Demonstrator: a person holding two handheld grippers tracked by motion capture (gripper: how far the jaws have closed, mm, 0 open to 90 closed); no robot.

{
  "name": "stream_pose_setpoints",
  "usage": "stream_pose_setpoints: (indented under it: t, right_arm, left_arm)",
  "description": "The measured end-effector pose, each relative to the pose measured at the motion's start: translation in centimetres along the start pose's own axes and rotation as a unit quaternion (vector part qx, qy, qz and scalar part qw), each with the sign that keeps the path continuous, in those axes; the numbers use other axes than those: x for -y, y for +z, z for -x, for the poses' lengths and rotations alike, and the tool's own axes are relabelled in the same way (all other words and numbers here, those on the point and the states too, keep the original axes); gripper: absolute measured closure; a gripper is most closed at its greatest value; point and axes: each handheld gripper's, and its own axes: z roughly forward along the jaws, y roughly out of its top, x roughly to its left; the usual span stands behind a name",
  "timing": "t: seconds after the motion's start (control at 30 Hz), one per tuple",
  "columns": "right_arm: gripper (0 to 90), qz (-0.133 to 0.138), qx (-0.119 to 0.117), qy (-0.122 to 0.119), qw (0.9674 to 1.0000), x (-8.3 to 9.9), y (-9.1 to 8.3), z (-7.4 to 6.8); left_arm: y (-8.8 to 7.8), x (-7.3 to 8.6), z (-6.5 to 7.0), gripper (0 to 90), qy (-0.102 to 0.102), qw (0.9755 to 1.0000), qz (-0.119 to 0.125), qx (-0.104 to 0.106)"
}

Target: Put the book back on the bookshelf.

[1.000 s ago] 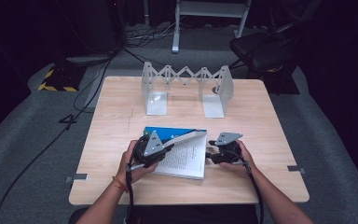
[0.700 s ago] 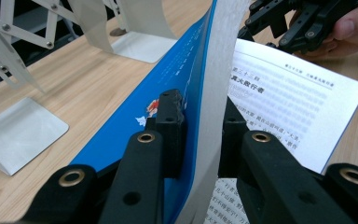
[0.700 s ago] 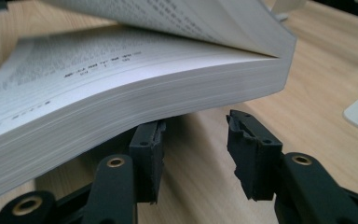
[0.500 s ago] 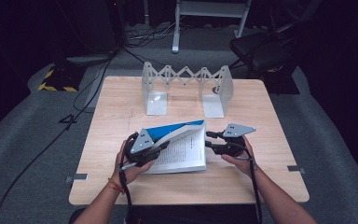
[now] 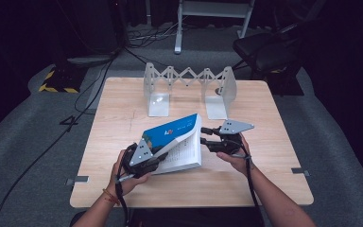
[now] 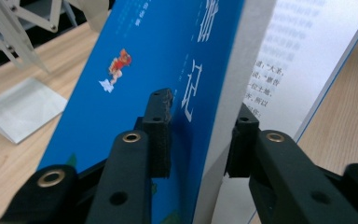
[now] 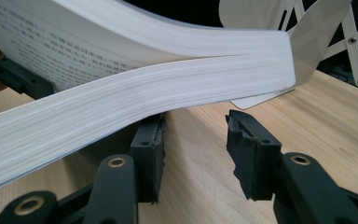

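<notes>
A thick book with a blue cover point(image 5: 170, 134) lies half open on the wooden table point(image 5: 274, 179). Its covered half is raised steeply over the printed pages point(image 5: 184, 153). My left gripper point(image 5: 159, 155) is shut on that raised half, one pad on the blue cover point(image 6: 135, 60) and the other on the page block. Its jaws have just been opening a little with the book still between them. My right gripper point(image 5: 204, 135) hovers open at the book's right edge. Its jaws have just been closing partway, with only bare table between them. The page edges point(image 7: 168, 88) pass above its tips point(image 7: 193, 122).
A folding metal book rack point(image 5: 186, 78) stands at the table's far side, with flat foot plates point(image 5: 158, 104) on the wood. Beyond the table are a dark chair point(image 5: 264, 47), floor cables and a yellow-and-black striped block point(image 5: 56, 82).
The blue-covered half has swung up and to the right, standing steeper than before. The right gripper has lifted off the pages and drawn back to the book's right edge.
</notes>
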Motion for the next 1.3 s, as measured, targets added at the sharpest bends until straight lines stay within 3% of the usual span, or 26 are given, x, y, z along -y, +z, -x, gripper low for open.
stream_pose_setpoints:
  t: [0.1, 0.23, 0.43, 0.6, 0.9, 1.07, 1.2, 1.3]
  right_arm:
    - [57.1, 0.007, 0.0, -0.002, 1.0, -0.4, 0.1, -0.3]
    - [57.2, 0.016, 0.006, -0.007, 0.9998, -0.9, -0.2, -0.5]
    - [59.7, 0.041, 0.028, 0.009, 0.9987, -1.0, -1.8, 0.5]
    - [60.0, 0.056, 0.056, 0.006, 0.9968, -1.1, -4.8, 1.7]
    - [62.6, 0.062, 0.1, -0.012, 0.993, -1.9, -8.6, 2.4]
    - [62.9, 0.069, 0.093, -0.02, 0.9931, -2.3, -8.8, 1.8]
    - [61.8, 0.07, 0.079, -0.019, 0.9942, -2.7, -8.3, 1.2]
    - [59.4, 0.063, 0.068, -0.035, 0.9951, -3.0, -7.5, 0.1]
  left_arm:
    - [-0.3, 0.2, -0.4, 71.9, -0.011, 0.9998, 0.017, -0.002]
    - [0.0, 0.3, -1.0, 74.5, -0.033, 0.9985, 0.039, 0.018]
    - [1.8, -1.2, -0.6, 74.7, -0.03, 0.9973, 0.055, 0.039]
    - [4.4, -3.2, 0.3, 74.5, -0.028, 0.9942, 0.073, 0.074]
    - [7.2, -5.1, 2.0, 73.0, -0.022, 0.9902, 0.093, 0.102]
    - [6.6, -4.9, 1.7, 73.0, -0.024, 0.9905, 0.096, 0.096]
    - [6.0, -4.6, 1.6, 72.1, -0.017, 0.9921, 0.089, 0.087]
    - [5.3, -4.3, 1.3, 71.5, -0.013, 0.9933, 0.082, 0.08]
